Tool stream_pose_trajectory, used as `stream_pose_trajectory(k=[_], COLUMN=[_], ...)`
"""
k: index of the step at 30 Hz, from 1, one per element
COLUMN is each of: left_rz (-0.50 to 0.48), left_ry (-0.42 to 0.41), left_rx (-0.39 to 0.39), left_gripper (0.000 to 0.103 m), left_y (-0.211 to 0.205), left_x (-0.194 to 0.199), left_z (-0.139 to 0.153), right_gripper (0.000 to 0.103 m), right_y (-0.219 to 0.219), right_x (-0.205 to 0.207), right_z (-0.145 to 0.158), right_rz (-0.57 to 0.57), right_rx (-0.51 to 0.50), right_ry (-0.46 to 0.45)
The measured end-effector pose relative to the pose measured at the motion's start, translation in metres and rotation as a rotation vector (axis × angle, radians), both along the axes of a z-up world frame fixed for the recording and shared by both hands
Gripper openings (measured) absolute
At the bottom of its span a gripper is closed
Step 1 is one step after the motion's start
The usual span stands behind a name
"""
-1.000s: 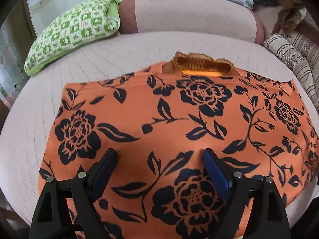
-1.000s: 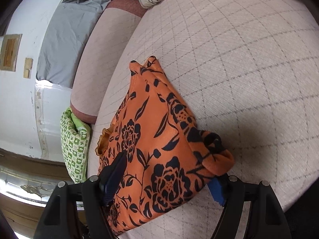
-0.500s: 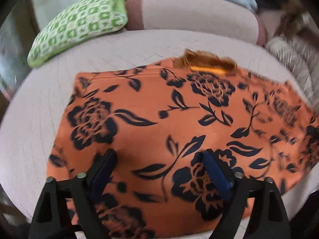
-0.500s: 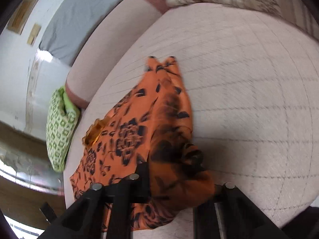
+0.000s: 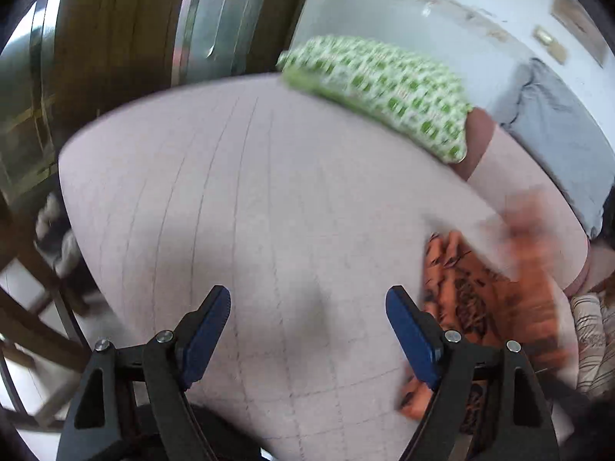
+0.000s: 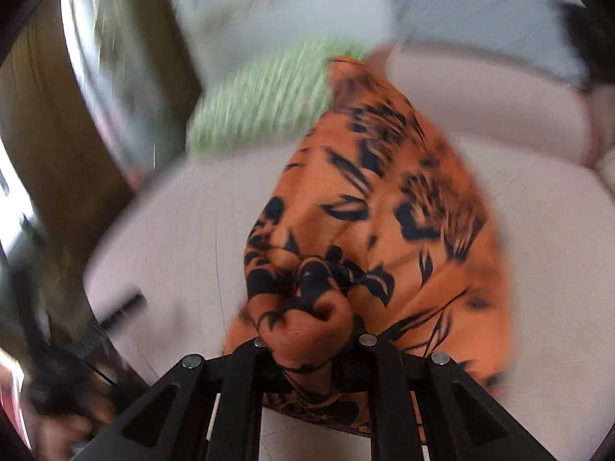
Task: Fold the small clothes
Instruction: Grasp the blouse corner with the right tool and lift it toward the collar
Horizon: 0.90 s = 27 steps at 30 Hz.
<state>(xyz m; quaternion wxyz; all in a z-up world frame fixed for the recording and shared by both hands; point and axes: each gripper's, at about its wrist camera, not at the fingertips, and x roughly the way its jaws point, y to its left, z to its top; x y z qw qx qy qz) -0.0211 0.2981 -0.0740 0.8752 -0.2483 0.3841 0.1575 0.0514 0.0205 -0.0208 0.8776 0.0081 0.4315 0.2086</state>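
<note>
Jaws of the right gripper [image 6: 312, 340] were clamped on a bunched corner of the orange floral garment [image 6: 388, 207], the cloth trailing away over the pale quilted cushion [image 6: 173, 230]. Left gripper [image 5: 307, 330] stood wide open w/ nothing between its blue pads [image 5: 205, 330], over bare cushion; the garment lay just to its right, blurred. A green-and-white checked pillow [image 5: 384, 88] rested at the cushion's far edge, by the backrest [image 6: 480, 96].

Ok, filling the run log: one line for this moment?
left gripper: open, empty | right gripper: shut on orange floral garment | surface: quilted cushion
</note>
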Motion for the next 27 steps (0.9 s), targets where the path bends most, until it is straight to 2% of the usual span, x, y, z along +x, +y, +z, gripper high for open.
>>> stream_pose_trajectory(k=[1, 2, 3, 5, 6, 7, 9, 11, 12, 13, 14, 15, 17, 18, 20, 23, 24, 25, 27], left_rz=[-0.011, -0.042, -0.053, -0.067, -0.075, -0.082, -0.085, -0.085, -0.086, -0.085, -0.085, -0.086, -0.094, -0.112, -0.169, -0.305, -0.342, -0.374, -0.404], left_ry=[-0.001, -0.033, -0.045, -0.058, -0.06, -0.06, -0.072, -0.078, -0.079, -0.078, -0.077, -0.078, -0.089, -0.095, -0.104, -0.124, -0.131, -0.132, -0.085], left_rx=[-0.026, -0.022, 0.008, 0.046, 0.04, 0.029, 0.02, 0.019, 0.022, 0.022, 0.022, 0.023, 0.028, 0.028, 0.004, -0.038, -0.041, -0.051, -0.097], left_gripper=[0.083, 0.083, 0.083, 0.083, 0.083, 0.083, 0.083, 0.083, 0.083, 0.083, 0.083, 0.083, 0.083, 0.083, 0.083, 0.083, 0.083, 0.083, 0.083], left_y=[0.001, -0.001, -0.004, -0.011, -0.012, -0.014, -0.015, -0.013, -0.014, -0.015, -0.015, -0.014, -0.014, -0.016, -0.024, -0.051, -0.06, -0.068, -0.08], left_x=[-0.001, 0.0, 0.0, 0.004, 0.004, 0.009, 0.007, 0.002, 0.002, 0.001, -0.002, -0.004, -0.008, -0.01, -0.01, -0.008, -0.007, -0.005, 0.003], left_z=[-0.001, 0.002, 0.004, 0.004, 0.004, 0.003, 0.004, 0.004, 0.004, 0.004, 0.004, 0.004, 0.006, 0.008, 0.011, 0.02, 0.023, 0.024, 0.019], right_gripper=[0.016, 0.016, 0.016, 0.015, 0.015, 0.015, 0.015, 0.019, 0.026, 0.03, 0.033, 0.034, 0.038, 0.056, 0.075, 0.075, 0.075, 0.076, 0.076], right_y=[0.014, 0.015, 0.015, 0.005, 0.001, 0.001, -0.002, 0.003, 0.012, 0.028, 0.028, 0.023, 0.001, 0.001, -0.018, -0.061, -0.094, -0.094, -0.121], right_x=[0.009, 0.015, 0.015, 0.015, 0.011, 0.011, 0.009, 0.005, 0.004, 0.003, 0.003, 0.003, 0.0, 0.0, -0.001, -0.013, -0.017, -0.017, -0.022], right_z=[-0.027, -0.049, -0.049, -0.03, -0.002, -0.002, 0.018, 0.024, 0.015, -0.016, -0.016, -0.042, -0.036, -0.036, -0.023, 0.0, 0.001, 0.001, -0.011], right_rz=[0.026, -0.002, -0.002, -0.01, 0.012, 0.012, 0.01, 0.022, 0.052, 0.129, 0.129, 0.137, 0.109, 0.109, 0.107, 0.061, -0.024, -0.024, -0.089], right_rx=[-0.028, 0.039, 0.039, 0.103, 0.105, 0.105, 0.129, 0.14, 0.128, 0.11, 0.11, 0.141, 0.254, 0.254, 0.333, 0.387, 0.42, 0.42, 0.428], right_ry=[0.087, 0.146, 0.146, 0.157, 0.101, 0.101, 0.074, 0.066, 0.087, 0.174, 0.174, 0.217, 0.21, 0.21, 0.213, 0.117, 0.109, 0.109, 0.126])
